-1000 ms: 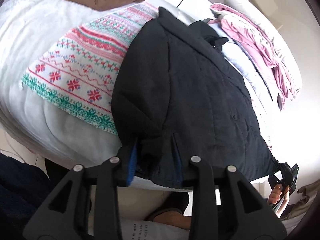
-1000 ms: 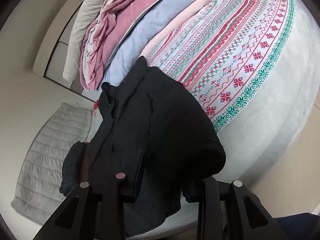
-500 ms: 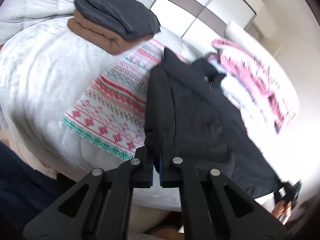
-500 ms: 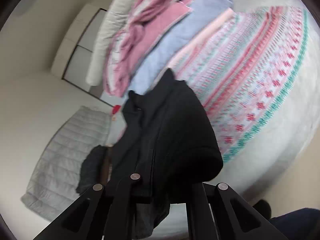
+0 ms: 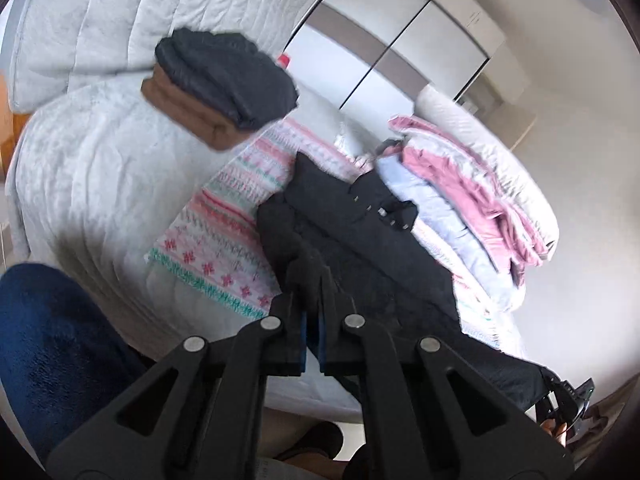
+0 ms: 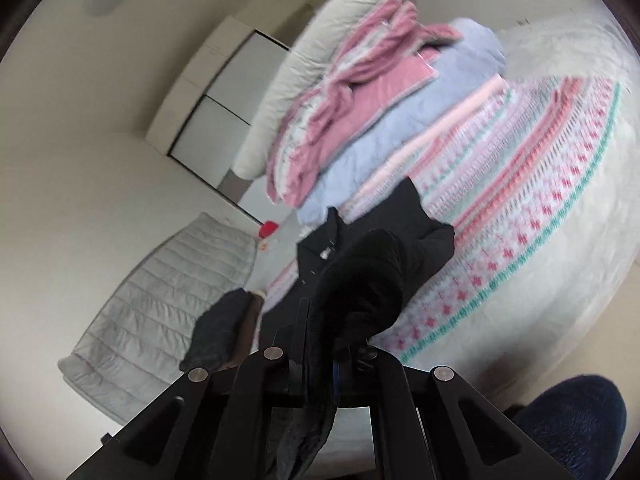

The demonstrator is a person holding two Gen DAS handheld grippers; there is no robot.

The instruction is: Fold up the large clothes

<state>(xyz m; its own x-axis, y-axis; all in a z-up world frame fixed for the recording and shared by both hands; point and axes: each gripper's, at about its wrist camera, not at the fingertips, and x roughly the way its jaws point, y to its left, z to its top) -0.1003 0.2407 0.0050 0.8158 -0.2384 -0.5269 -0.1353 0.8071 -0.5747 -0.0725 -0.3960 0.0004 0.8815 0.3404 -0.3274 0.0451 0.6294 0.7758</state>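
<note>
White quilted bedding (image 5: 92,168) covers the bed, with a patterned blanket (image 5: 224,240) in red, pink and green bands spread across it and a white wardrobe (image 5: 384,44) behind. On the blanket lies the black jacket (image 5: 360,236); its near hem is raised off the bed, pinched at one corner by the left gripper (image 5: 313,312) and at the other by the right gripper (image 6: 326,344), both sets of jaws closed on the cloth. Only the left view shows the folded brown and dark grey stack (image 5: 224,88) clearly, and the right gripper far along the hem. Only the right view shows the whole heap of pink and lilac clothes (image 6: 360,120) and a grey quilted duvet (image 6: 160,304) beyond the stack. Bare bedding lies left of the blanket; the heap crowds its right edge, touching the jacket's collar
</note>
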